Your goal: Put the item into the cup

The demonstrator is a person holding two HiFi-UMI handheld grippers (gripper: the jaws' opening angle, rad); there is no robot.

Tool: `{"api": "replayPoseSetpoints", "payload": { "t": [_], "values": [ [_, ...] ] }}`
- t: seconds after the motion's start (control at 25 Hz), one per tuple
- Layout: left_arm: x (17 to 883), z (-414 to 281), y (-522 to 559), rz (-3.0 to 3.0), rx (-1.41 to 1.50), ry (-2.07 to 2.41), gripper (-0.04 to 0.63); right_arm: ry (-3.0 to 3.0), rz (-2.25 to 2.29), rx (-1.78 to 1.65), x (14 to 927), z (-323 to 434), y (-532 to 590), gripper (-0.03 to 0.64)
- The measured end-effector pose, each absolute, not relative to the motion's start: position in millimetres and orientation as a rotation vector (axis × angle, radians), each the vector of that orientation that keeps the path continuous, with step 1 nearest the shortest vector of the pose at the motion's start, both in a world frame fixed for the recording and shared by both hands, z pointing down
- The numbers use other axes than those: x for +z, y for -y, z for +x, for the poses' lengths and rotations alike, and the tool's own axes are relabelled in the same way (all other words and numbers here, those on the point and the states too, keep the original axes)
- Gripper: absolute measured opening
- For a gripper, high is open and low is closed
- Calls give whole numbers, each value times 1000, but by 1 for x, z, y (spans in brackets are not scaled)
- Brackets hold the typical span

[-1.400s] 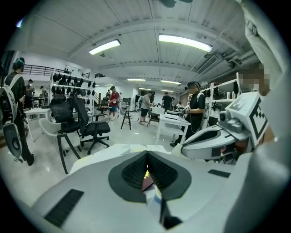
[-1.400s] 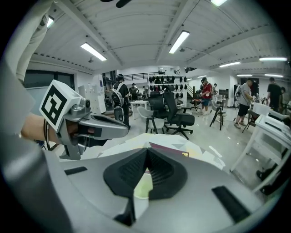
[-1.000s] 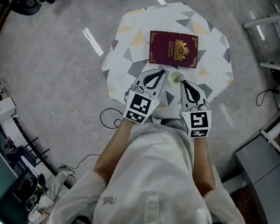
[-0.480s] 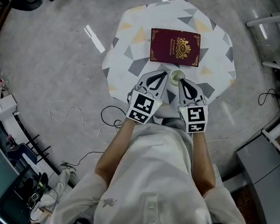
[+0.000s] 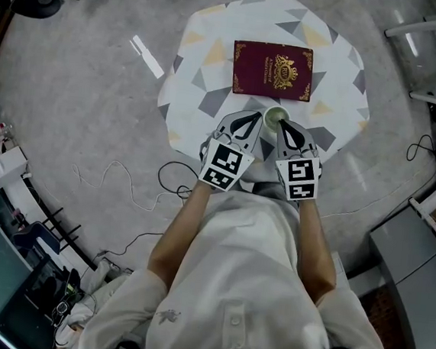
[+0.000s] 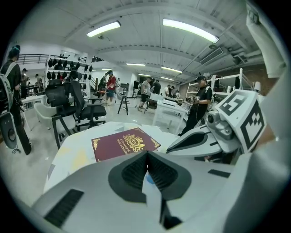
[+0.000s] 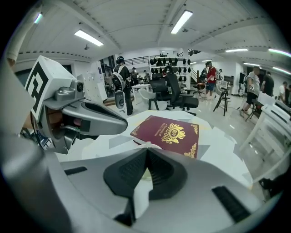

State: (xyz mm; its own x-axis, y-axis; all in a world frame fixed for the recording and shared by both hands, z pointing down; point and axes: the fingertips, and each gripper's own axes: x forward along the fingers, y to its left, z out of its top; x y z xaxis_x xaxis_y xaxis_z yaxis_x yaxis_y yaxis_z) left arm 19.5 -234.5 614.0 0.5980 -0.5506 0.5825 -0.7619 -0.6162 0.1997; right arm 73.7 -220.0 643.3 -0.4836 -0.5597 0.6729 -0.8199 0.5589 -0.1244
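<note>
1. Just swung the right gripper inward to the cup near the front edge of the tabletop; jaws pressed together, seemingly empty.
2. Holds the left gripper alongside, jaws likewise together.
3. Cannot spot the item; likely lining up.

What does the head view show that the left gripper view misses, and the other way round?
Only the head view: the small pale green cup at the tip of the right gripper, plus the person's white shirt and forearms.
Only the left gripper view: the hall beyond, with black office chairs, standing people and ceiling strip lights.
Both: the maroon booklet with a gold crest lying flat on the white table with a triangle pattern, and the right gripper.
</note>
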Motion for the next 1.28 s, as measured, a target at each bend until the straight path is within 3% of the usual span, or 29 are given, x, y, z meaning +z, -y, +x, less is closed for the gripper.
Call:
{"api": "replayPoseSetpoints", "payload": {
  "t": [1.28],
  "values": [
    [618,15,220,2405,704,1005,14,2084,1039,590,679,68,210,9]
  ]
}}
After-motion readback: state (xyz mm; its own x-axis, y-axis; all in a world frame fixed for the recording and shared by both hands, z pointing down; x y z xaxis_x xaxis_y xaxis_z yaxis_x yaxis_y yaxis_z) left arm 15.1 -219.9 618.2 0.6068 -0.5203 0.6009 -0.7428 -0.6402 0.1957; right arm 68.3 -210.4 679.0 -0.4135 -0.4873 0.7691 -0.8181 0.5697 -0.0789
